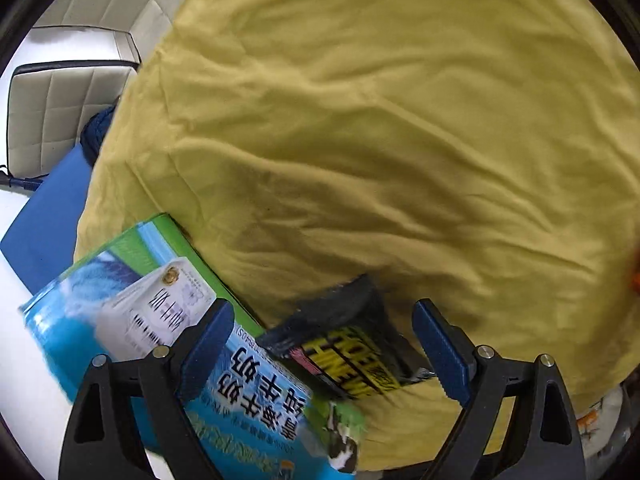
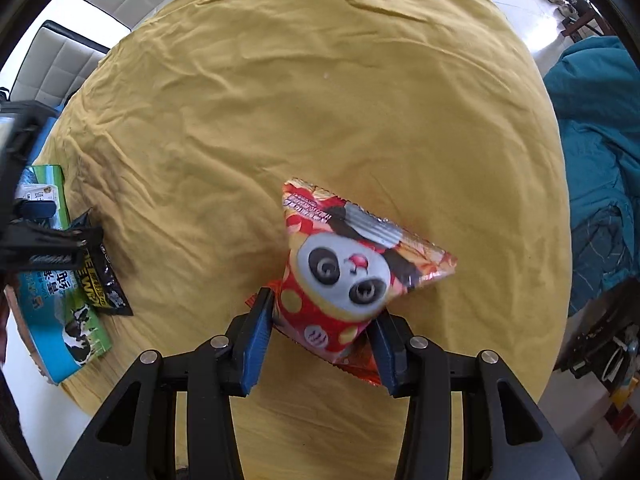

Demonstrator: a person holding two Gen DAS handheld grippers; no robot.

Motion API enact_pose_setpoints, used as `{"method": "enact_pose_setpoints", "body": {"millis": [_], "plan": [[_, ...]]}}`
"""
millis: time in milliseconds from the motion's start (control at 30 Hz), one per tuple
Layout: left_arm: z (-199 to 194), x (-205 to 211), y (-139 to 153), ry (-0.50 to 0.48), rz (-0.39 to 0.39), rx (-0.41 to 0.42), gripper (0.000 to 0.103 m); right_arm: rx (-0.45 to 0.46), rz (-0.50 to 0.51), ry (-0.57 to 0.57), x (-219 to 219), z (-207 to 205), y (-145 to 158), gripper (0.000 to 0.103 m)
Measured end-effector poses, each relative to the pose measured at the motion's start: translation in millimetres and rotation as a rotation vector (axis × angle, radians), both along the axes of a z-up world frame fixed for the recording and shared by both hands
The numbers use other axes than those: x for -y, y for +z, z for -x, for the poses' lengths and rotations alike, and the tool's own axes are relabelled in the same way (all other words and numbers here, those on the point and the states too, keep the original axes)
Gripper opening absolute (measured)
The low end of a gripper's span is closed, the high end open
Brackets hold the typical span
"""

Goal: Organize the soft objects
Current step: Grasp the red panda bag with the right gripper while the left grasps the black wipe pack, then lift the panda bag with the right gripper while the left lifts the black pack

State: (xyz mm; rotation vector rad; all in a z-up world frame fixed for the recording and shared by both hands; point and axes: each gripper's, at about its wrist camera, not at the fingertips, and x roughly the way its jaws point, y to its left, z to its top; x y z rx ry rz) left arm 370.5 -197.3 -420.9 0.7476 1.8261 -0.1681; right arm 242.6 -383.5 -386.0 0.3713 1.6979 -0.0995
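Right gripper (image 2: 322, 330) pinches the panda snack bag (image 2: 344, 264); wide left gripper (image 1: 324, 348) straddles a blurred black packet (image 1: 344, 344).

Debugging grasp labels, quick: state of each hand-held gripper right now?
Left hand-held gripper: open, black packet between its fingers, not gripped.
Right hand-held gripper: shut on panda bag.

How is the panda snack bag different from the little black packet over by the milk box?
The panda bag is red, puffy and large; the black packet is dark with yellow lettering, flat and smaller. The panda bag is squeezed between the right gripper's blue pads; the black packet lies loose between the left gripper's open jaws, leaning on the milk box. Both are soft sealed packets on the yellow cloth.
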Motion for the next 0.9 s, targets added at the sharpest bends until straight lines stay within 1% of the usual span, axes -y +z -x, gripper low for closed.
{"method": "enact_pose_setpoints", "body": {"millis": [33,67,133,167,233,267,300,333,367,400,500,567,633,667,733,767,833,900], "plan": [[-1.5,-2.8,-9.2,-0.005,-0.027,-0.013,0.091,0.0,-0.002,0.001,3.7,4.9,-2.2,0.048],[-0.9,-3.1,-17.9,-0.024,-0.051,-0.029,0.094,0.0,-0.006,0.001,5.0,7.0,-4.0,0.048],[3.5,-1.5,-30.1,-0.066,-0.097,-0.055,0.092,0.001,-0.013,-0.002,10.4,12.4,-8.1,0.048],[5.8,-0.4,-33.2,-0.075,-0.116,-0.058,0.09,0.003,-0.016,-0.005,11.8,13.5,-8.3,0.048],[4.8,1.9,-32.4,-0.057,-0.118,-0.054,0.09,0.004,-0.013,-0.007,6.7,9.5,-10.6,0.048],[4.8,1.8,-31.7,-0.045,-0.107,-0.062,0.089,0.006,-0.004,-0.004,7.2,10.1,-9.7,0.048],[5.5,0.4,-31.8,-0.013,-0.075,-0.092,0.087,0.008,0.002,-0.002,6.6,5.7,-7.7,0.048],[6.8,-1.1,-32.3,0.022,-0.048,-0.128,0.086,0.009,0.005,-0.001,14.9,3.8,-3.2,0.048],[11.4,-1.9,-34.2,0.042,-0.029,-0.157,0.086,0.009,0.01,0.002,16.1,4.4,-2.3,0.048],[17.3,-1.2,-36.1,0.04,-0.017,-0.174,0.086,0.008,0.012,0.003,17.0,3.8,-0.6,0.048],[30.3,-0.3,-35.7,0.061,0.023,-0.185,0.086,0.009,0.017,0.001,15.7,1.7,4.3,0.048],[37.3,0.5,-34.2,0.092,0.069,-0.208,0.086,0.01,0.017,-0.006,17.3,2.5,5.6,0.048],[44.1,1.8,-30.9,0.15,0.128,-0.221,0.086,0.01,0.016,-0.005,25.2,1.2,10.1,0.048],[47.3,3.5,-27.5,0.172,0.155,-0.213,0.086,0.01,0.017,-0.003,25.2,3.4,10.0,0.048],[51.5,10.0,-15.9,0.206,0.23,-0.168,0.086,0.009,0.011,-0.006,33.9,10.2,11.7,0.048],[53.2,10.4,-12.4,0.209,0.243,-0.152,0.086,0.009,0.005,-0.006,31.9,10.4,10.9,0.048],[53.4,11.8,0.5,0.224,0.261,-0.076,0.086,0.015,-0.005,-0.003,32.3,14.3,12.7,0.048],[56.5,12.0,13.4,0.204,0.264,-0.02,0.086,0.027,-0.001,0.012,30.8,19.3,13.5,0.048]]}}
